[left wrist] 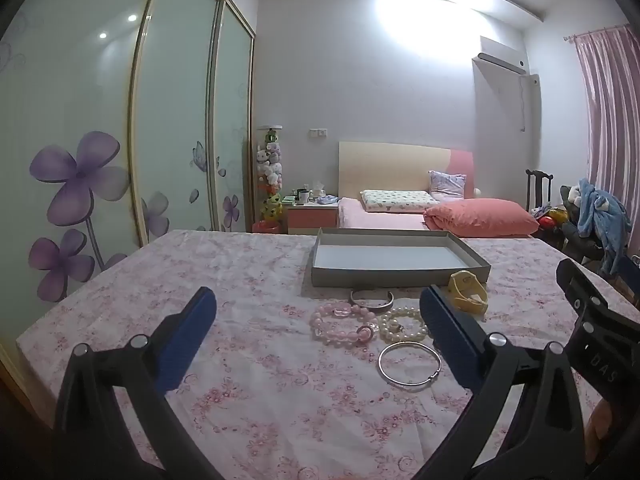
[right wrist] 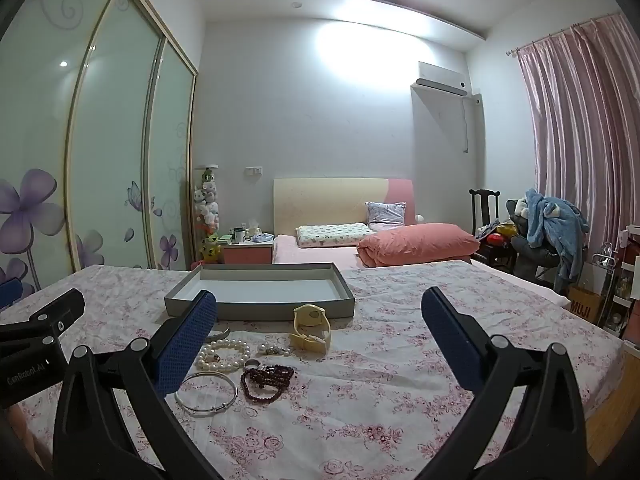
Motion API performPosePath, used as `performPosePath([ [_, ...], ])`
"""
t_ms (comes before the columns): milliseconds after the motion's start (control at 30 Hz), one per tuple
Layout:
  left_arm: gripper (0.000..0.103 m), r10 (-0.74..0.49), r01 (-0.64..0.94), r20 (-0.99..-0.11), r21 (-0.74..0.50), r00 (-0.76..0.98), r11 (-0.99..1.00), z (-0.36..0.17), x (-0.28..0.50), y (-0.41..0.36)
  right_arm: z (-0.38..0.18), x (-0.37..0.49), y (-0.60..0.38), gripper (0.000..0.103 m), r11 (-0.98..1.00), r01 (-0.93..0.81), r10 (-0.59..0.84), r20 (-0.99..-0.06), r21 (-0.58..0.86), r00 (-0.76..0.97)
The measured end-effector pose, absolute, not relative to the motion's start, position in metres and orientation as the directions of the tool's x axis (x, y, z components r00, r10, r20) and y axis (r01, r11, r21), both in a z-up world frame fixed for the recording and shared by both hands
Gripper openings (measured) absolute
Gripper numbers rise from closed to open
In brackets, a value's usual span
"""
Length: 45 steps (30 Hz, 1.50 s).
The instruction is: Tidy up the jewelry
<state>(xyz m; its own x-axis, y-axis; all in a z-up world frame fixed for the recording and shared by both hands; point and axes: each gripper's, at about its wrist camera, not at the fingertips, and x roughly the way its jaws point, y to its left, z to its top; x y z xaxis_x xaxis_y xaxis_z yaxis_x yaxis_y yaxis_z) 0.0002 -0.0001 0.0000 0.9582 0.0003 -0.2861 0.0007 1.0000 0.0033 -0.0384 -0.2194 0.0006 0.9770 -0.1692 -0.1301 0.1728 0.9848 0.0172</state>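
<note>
Jewelry lies on a floral bedspread [left wrist: 248,360] in front of a shallow grey box [left wrist: 396,259] [right wrist: 262,292] that holds nothing. I see a pink bead bracelet [left wrist: 344,322], a pearl bracelet [left wrist: 400,322] [right wrist: 223,354], a thin silver bangle [left wrist: 410,365] [right wrist: 206,394], a silver cuff [left wrist: 372,299], a dark red bead string [right wrist: 267,382], a ring [right wrist: 252,364] and a yellow watch [left wrist: 468,291] [right wrist: 312,326]. My left gripper [left wrist: 318,314] is open above the cloth, with the pink beads between its fingertips. My right gripper [right wrist: 320,318] is open too, hovering right of the pile.
The bedspread covers a wide bed whose edge falls off at left, beside sliding wardrobe doors [left wrist: 100,132]. Beyond the box stand a second bed with a pink pillow [right wrist: 418,244], a nightstand [right wrist: 248,252] and a chair piled with clothes [right wrist: 548,232].
</note>
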Motion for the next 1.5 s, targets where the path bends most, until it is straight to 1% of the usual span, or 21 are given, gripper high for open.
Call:
performPosePath([
  [1500, 0.099, -0.004, 0.001, -0.290, -0.009, 0.957, 1.000, -0.0001, 0.0004, 0.0004, -0.0002, -0.0380, -0.2197, 0.101, 0.985, 0.173, -0.169, -0.140, 0.017, 0.976],
])
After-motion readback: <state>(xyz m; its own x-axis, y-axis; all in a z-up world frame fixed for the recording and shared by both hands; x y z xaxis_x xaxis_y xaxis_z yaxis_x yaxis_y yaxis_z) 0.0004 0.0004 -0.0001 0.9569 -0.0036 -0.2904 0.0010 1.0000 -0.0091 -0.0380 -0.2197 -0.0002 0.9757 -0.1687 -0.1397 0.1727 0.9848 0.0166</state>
